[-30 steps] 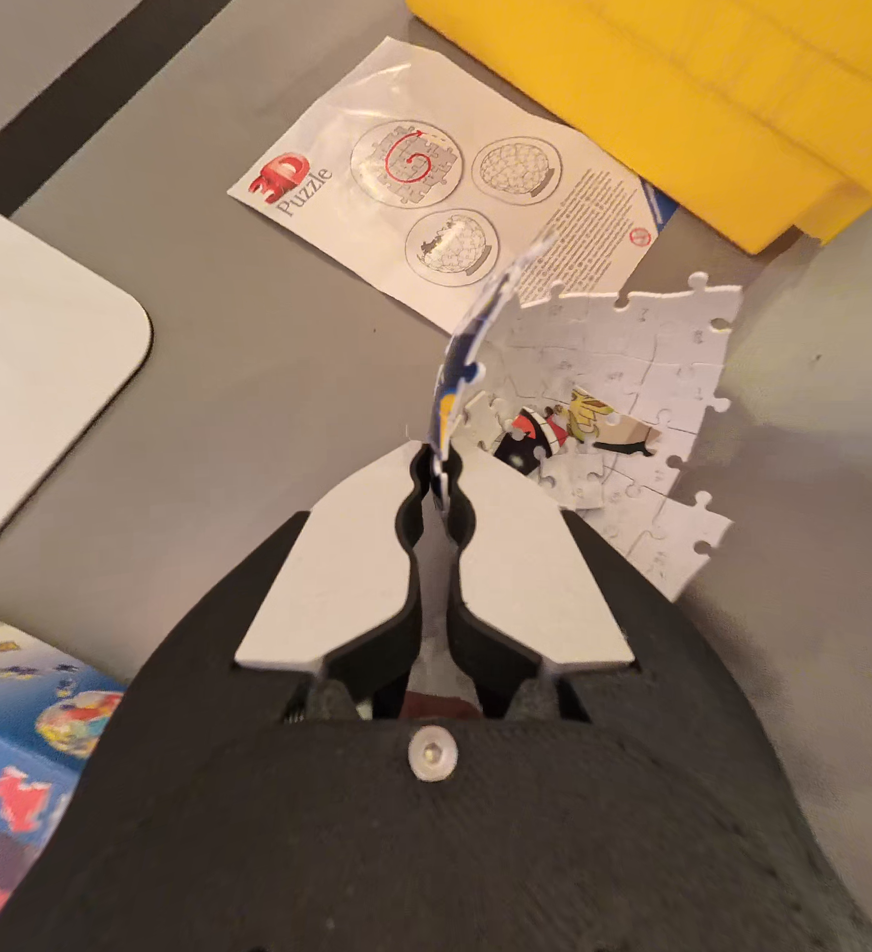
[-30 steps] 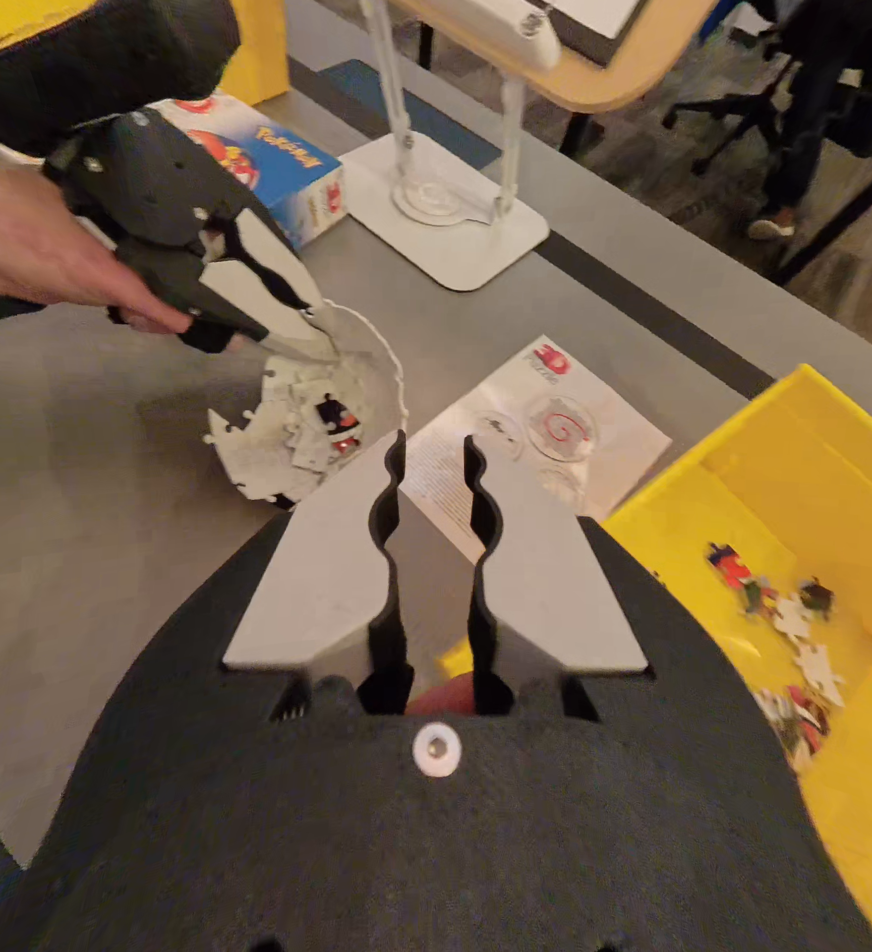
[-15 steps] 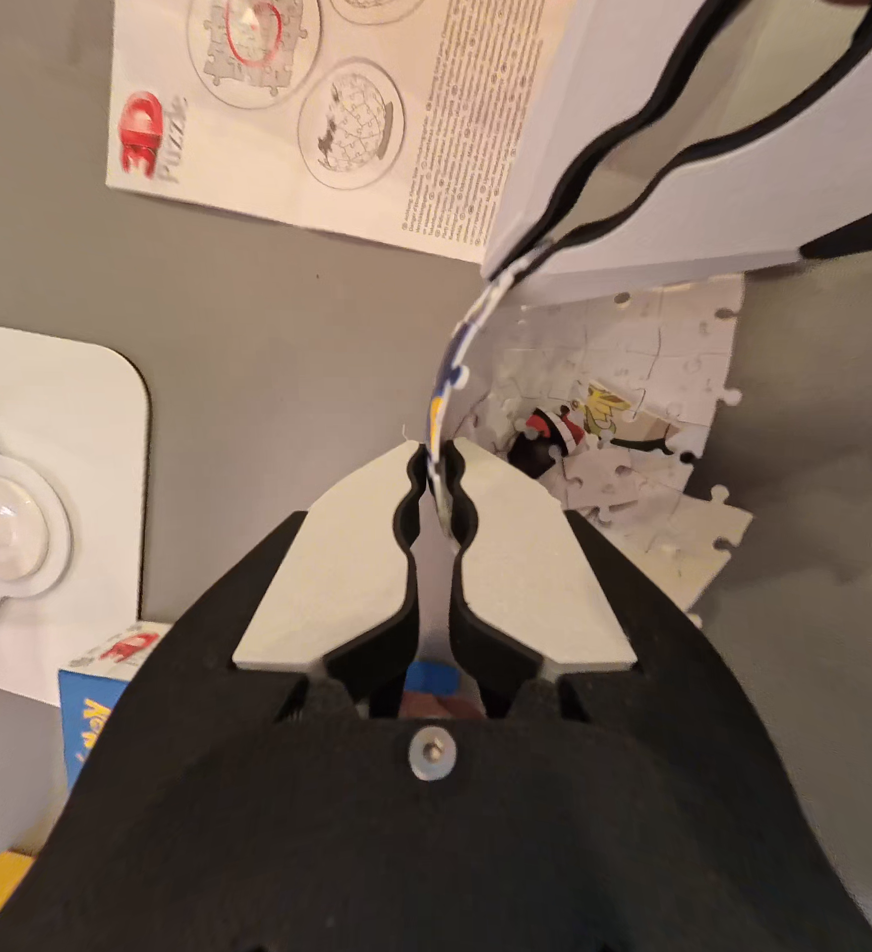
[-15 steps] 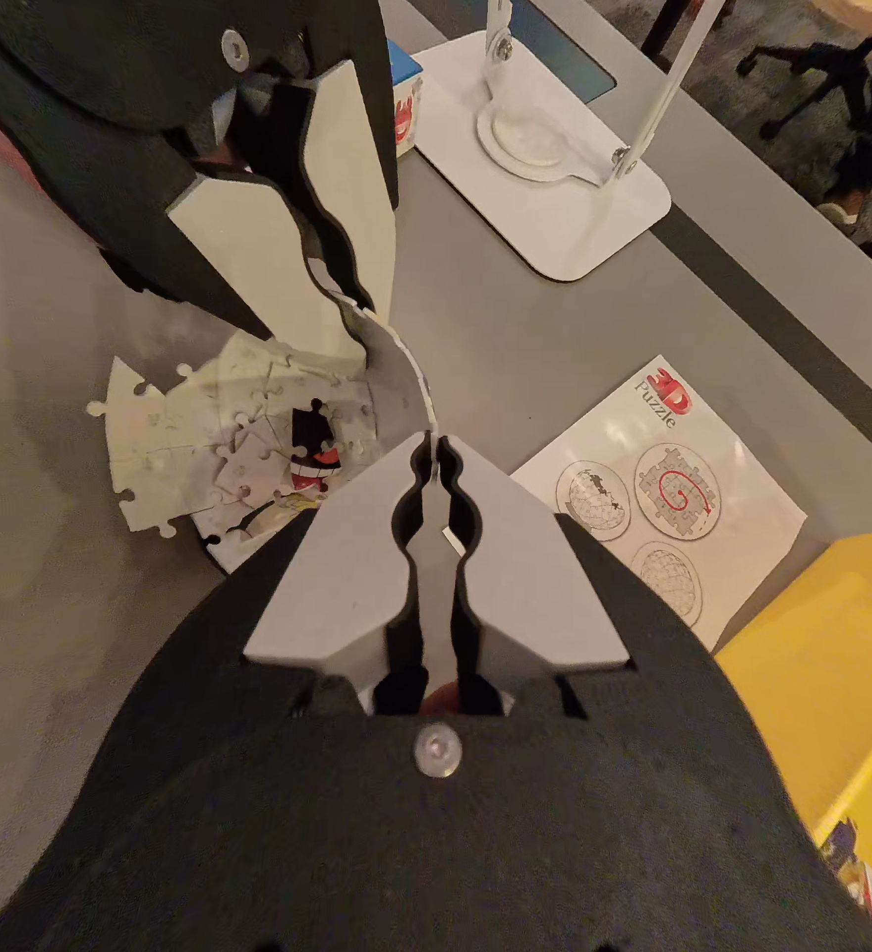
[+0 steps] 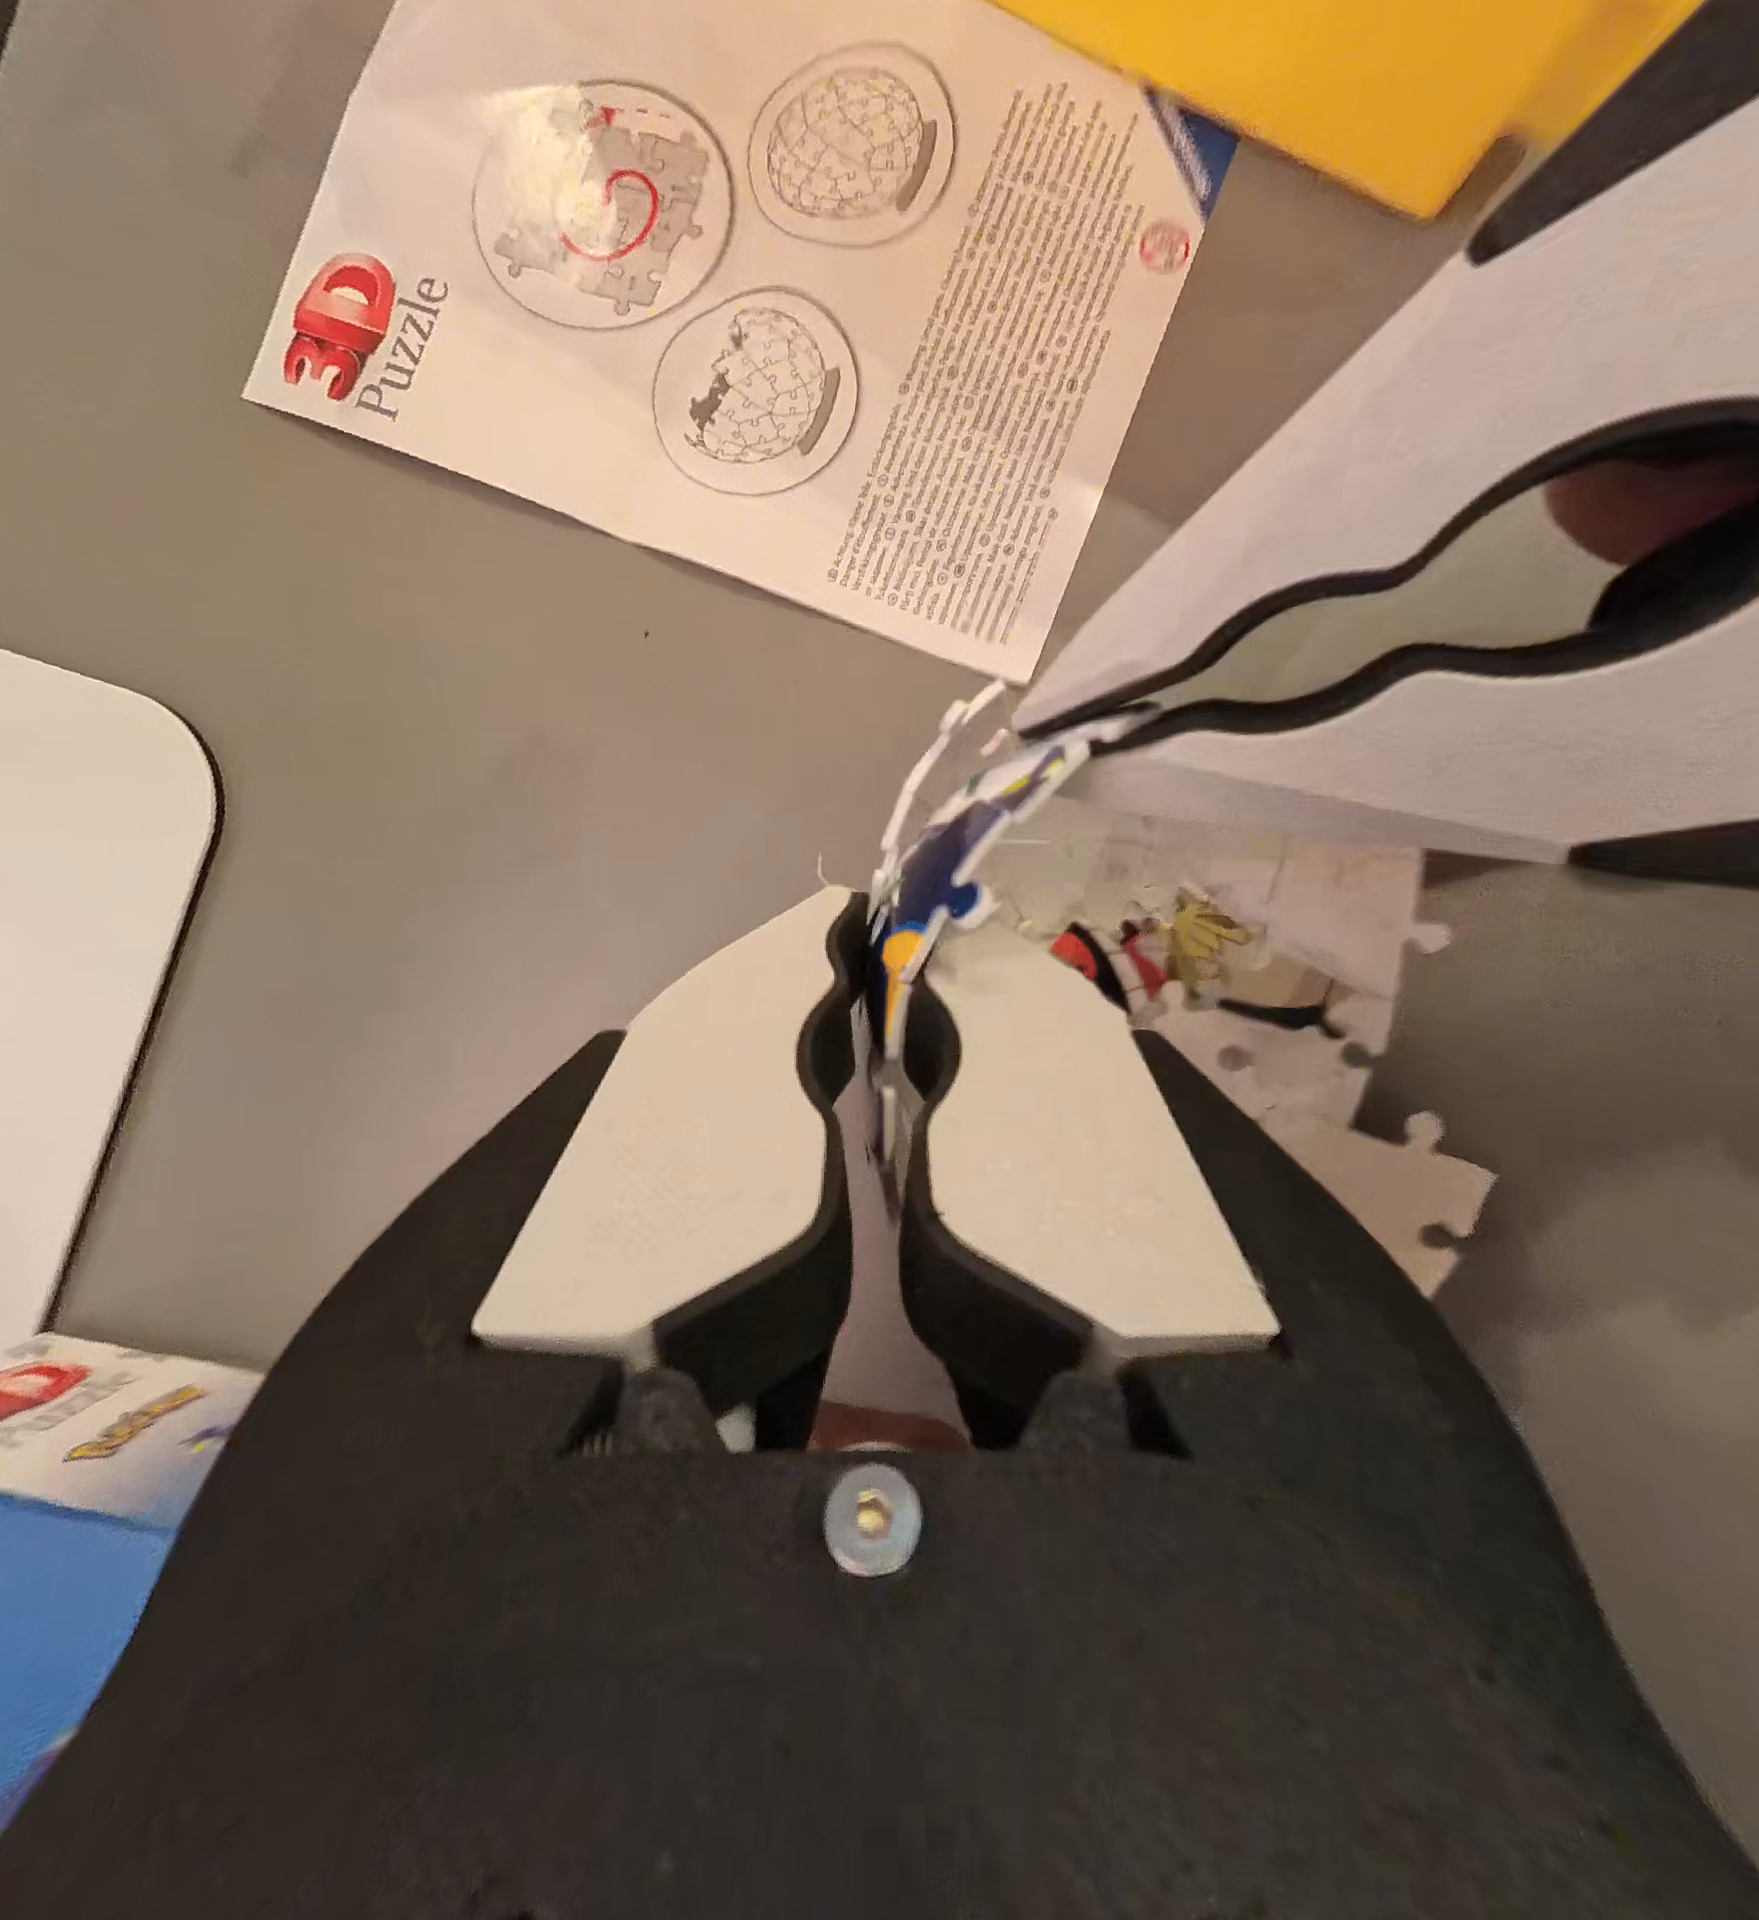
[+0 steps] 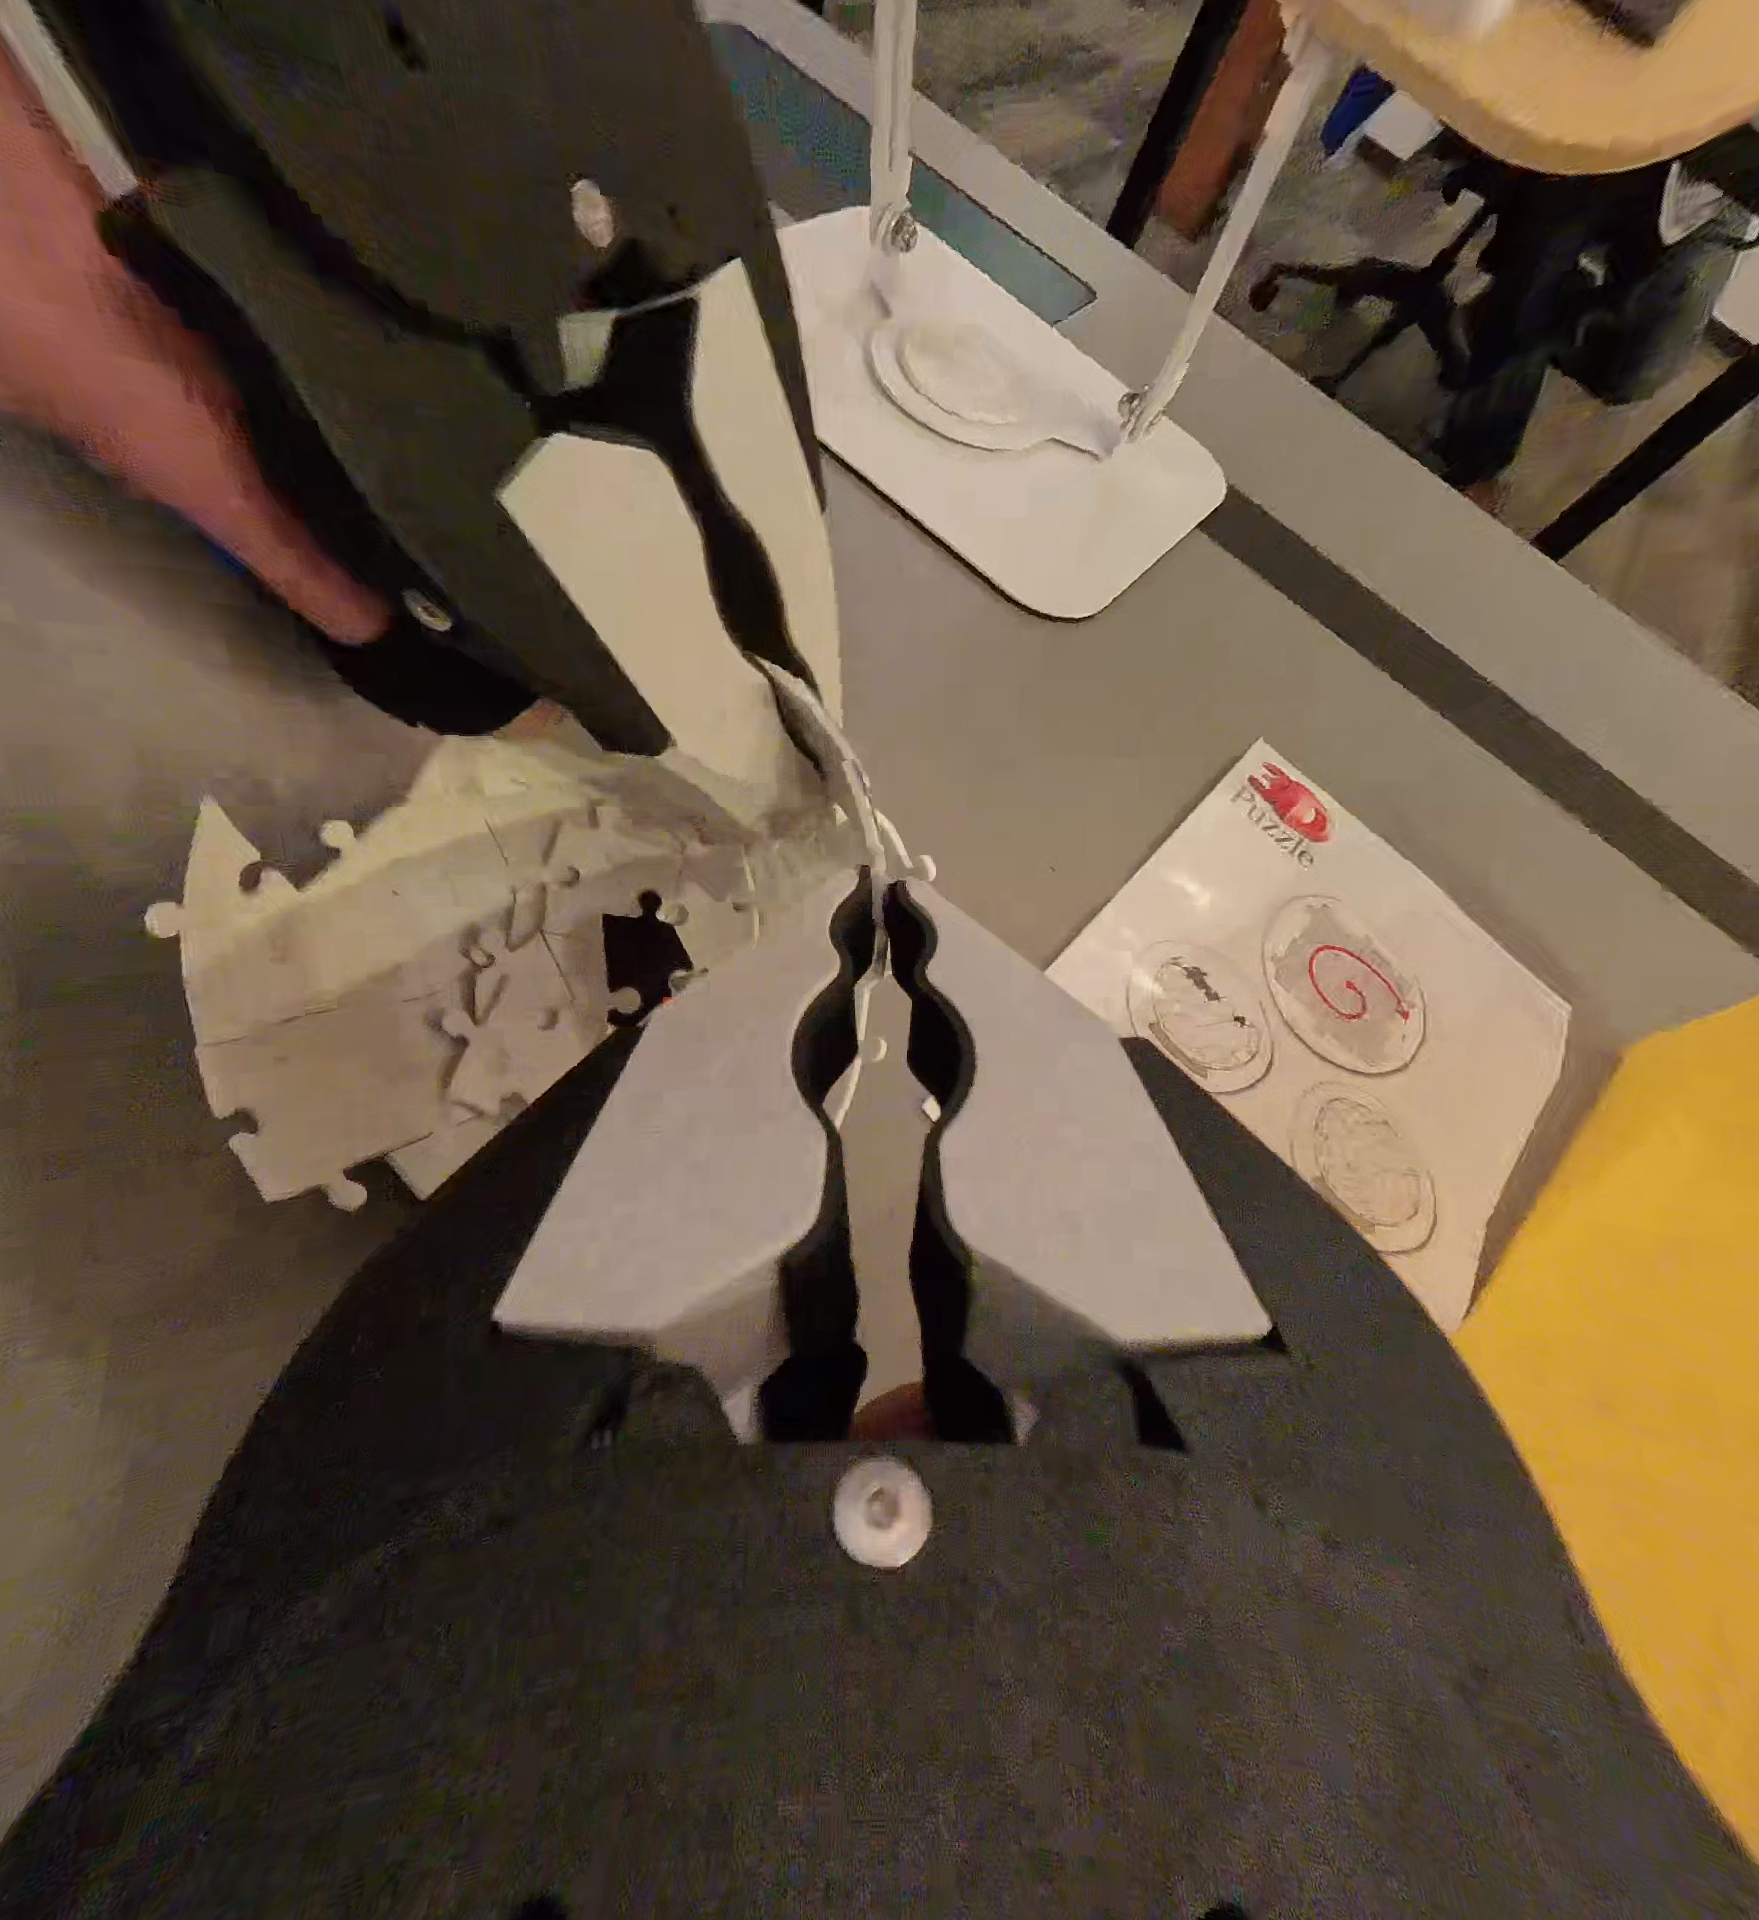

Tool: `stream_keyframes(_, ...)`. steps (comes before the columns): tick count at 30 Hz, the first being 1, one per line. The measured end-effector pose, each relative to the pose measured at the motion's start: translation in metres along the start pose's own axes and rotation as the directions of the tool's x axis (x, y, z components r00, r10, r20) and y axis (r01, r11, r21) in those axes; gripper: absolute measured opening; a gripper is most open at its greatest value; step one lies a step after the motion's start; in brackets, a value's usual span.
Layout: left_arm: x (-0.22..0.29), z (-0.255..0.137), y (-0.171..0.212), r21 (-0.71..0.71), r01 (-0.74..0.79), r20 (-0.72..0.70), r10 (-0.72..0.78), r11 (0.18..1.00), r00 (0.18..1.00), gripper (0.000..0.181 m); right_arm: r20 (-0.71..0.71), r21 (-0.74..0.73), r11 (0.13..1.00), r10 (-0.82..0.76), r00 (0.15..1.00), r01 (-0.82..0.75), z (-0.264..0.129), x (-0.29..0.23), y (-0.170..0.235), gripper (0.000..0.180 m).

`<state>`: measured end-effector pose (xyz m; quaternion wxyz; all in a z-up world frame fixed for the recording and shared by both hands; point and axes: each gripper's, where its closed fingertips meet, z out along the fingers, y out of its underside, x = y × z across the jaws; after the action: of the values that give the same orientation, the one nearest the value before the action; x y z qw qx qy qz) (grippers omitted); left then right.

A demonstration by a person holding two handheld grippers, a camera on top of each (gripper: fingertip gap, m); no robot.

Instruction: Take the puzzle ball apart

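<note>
**Two grippers clamp the rim of a half-dismantled puzzle ball**

The left gripper (image 5: 880, 935) was closed on the upright rim of the puzzle ball (image 5: 1301, 1049), its white fingers (image 5: 709, 1122) pressed together with the blue-and-yellow printed edge caught between the tips. The right gripper (image 6: 880, 904) came in from two o'clock in the left wrist view and pinched the same curved strip of rim a little farther along; its jaws also stood together on the thin shell. In the right wrist view the left gripper (image 6: 802, 717) reached down from eleven o'clock, held by a person's hand (image 6: 75, 343).

What was left of the ball sat on the grey table (image 5: 439, 727) as an open bowl of interlocked white-backed pieces (image 6: 355, 997), with a dark gap in its wall (image 6: 646, 951) and what appeared to be loose printed pieces inside, though blur made them hard to read. An instruction leaflet (image 5: 750, 343) lay flat beyond the ball at twelve o'clock in the left view. A yellow bin (image 6: 1675, 1299) stood at three o'clock in the right view, a white stand base (image 6: 1062, 520) at one o'clock, and a blue puzzle box (image 5: 33, 1538) showed at eight o'clock in the left view.
</note>
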<state>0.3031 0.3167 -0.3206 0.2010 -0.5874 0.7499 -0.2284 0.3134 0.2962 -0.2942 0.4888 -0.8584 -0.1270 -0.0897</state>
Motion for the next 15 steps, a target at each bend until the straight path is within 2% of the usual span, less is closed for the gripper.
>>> stream_keyframes(2,0.002,0.000,-0.003,0.031,0.039,-0.037,-0.038,0.999,0.999,0.004,-0.031,-0.003,0.997,-0.079,0.996,0.079,-0.003,-0.002,-0.003,0.000)
stream_keyframes(3,0.000,0.001,-0.002,0.040,0.060,-0.050,-0.058,0.997,0.997,0.004,-0.001,0.021,0.998,-0.064,0.998,0.064,-0.004,-0.008,-0.005,0.000)
stream_keyframes(6,-0.013,0.000,0.000,0.089,0.119,-0.063,-0.113,0.989,0.992,0.003,0.171,0.064,0.965,0.242,0.955,-0.256,-0.011,-0.012,-0.007,0.000)
stream_keyframes(7,-0.013,-0.001,0.002,0.088,0.112,-0.061,-0.106,0.990,0.992,0.003,0.178,0.067,0.950,0.289,0.941,-0.304,-0.014,-0.007,-0.006,0.000)
stream_keyframes(13,-0.009,0.002,0.004,0.071,0.025,-0.026,-0.024,0.997,0.999,0.006,0.261,0.145,0.918,0.324,0.909,-0.369,-0.047,-0.001,-0.026,0.000)
stream_keyframes(15,-0.006,0.001,0.003,0.091,0.021,-0.039,-0.018,0.996,0.999,0.008,0.328,0.168,0.872,0.390,0.861,-0.459,-0.065,0.011,-0.036,0.000)
